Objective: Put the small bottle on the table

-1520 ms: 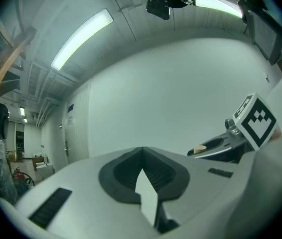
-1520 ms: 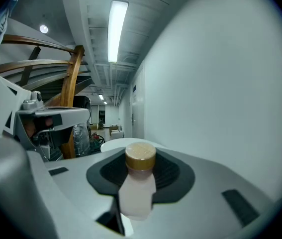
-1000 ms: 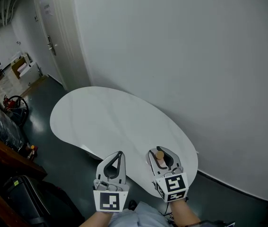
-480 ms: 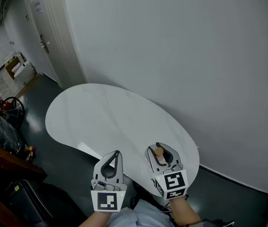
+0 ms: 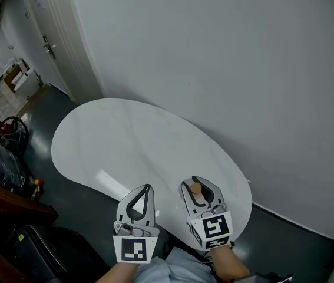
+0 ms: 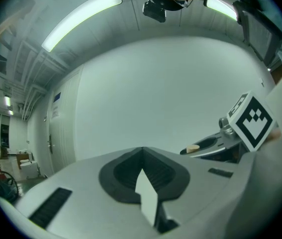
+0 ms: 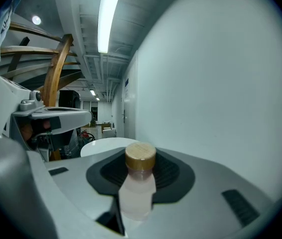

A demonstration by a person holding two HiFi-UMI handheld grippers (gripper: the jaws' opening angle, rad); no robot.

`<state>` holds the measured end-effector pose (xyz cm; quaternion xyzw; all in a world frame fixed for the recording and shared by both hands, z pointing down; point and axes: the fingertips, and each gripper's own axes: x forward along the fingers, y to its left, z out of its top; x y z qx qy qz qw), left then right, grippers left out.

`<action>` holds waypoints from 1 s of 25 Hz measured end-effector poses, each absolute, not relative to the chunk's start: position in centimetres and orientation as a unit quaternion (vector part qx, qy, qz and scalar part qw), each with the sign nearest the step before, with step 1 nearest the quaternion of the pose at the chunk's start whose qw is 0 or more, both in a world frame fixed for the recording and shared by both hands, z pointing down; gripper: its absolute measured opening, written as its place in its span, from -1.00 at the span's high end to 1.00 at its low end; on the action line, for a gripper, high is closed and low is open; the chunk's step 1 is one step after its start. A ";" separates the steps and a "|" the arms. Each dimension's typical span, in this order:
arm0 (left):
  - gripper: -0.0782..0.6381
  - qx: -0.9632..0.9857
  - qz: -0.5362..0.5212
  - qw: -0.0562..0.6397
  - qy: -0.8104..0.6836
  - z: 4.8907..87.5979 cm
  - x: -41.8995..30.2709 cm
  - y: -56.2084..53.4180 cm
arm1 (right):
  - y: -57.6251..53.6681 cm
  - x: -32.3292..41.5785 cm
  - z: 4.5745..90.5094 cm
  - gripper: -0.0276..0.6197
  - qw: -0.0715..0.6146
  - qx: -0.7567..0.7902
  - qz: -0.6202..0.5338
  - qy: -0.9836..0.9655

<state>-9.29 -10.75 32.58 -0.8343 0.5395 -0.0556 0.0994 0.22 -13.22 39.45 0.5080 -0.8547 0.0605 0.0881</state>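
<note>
The small bottle (image 5: 197, 189), pale with a tan cap (image 7: 141, 157), stands upright between the jaws of my right gripper (image 5: 194, 181), which is shut on its body (image 7: 137, 190). That gripper hovers over the near right end of the white oval table (image 5: 125, 140). My left gripper (image 5: 147, 187) is beside it at the table's near edge, shut with nothing in it; its jaw tips meet (image 6: 142, 149). The left gripper view also catches the right gripper (image 6: 215, 146) and the bottle's cap (image 6: 193, 148) off to the right.
A white wall (image 5: 225, 69) runs close behind the table. A pale door (image 5: 49, 40) stands at the upper left. On the dark floor to the left are a wheel with red items (image 5: 10, 131), a wooden counter (image 5: 2, 196) and a dark case (image 5: 31, 246).
Both grippers have edged slightly forward over the table's near edge and the head view has shifted a little. The bottle stays held in the right gripper.
</note>
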 end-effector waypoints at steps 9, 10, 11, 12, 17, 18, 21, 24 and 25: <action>0.77 -0.820 -0.043 0.008 0.570 34.7 -10.3 -13.2 | -14.9 0.3 41.2 0.56 0.107 0.504 0.081 -0.853; 0.77 -0.820 -0.045 0.006 0.570 34.9 -10.4 -13.4 | -15.0 0.3 41.4 0.56 0.109 0.503 0.083 -0.853; 0.77 -0.820 -0.047 0.005 0.571 35.0 -10.4 -13.6 | -15.2 0.3 41.7 0.56 0.111 0.502 0.085 -0.854; 0.77 -0.819 -0.048 0.003 0.571 35.2 -10.4 -13.8 | -15.2 0.3 41.9 0.56 0.113 0.500 0.088 -0.854; 0.77 -0.815 -0.057 -0.019 0.576 36.3 -10.3 -14.5 | -15.5 0.5 43.3 0.56 0.127 0.494 0.102 -0.854; 0.77 -0.815 -0.061 -0.021 0.576 36.6 -10.3 -14.7 | -15.6 0.5 43.5 0.56 0.129 0.492 0.105 -0.854; 0.77 -0.815 -0.068 -0.026 0.575 37.1 -10.1 -15.1 | -15.8 0.4 44.4 0.56 0.137 0.487 0.115 -0.855; 0.77 -0.815 -0.069 -0.036 0.575 37.6 -9.8 -15.5 | -16.0 0.3 45.1 0.56 0.143 0.482 0.120 -0.856; 0.77 -0.815 -0.072 -0.040 0.574 37.9 -9.8 -15.5 | -16.1 0.2 45.3 0.56 0.145 0.481 0.122 -0.856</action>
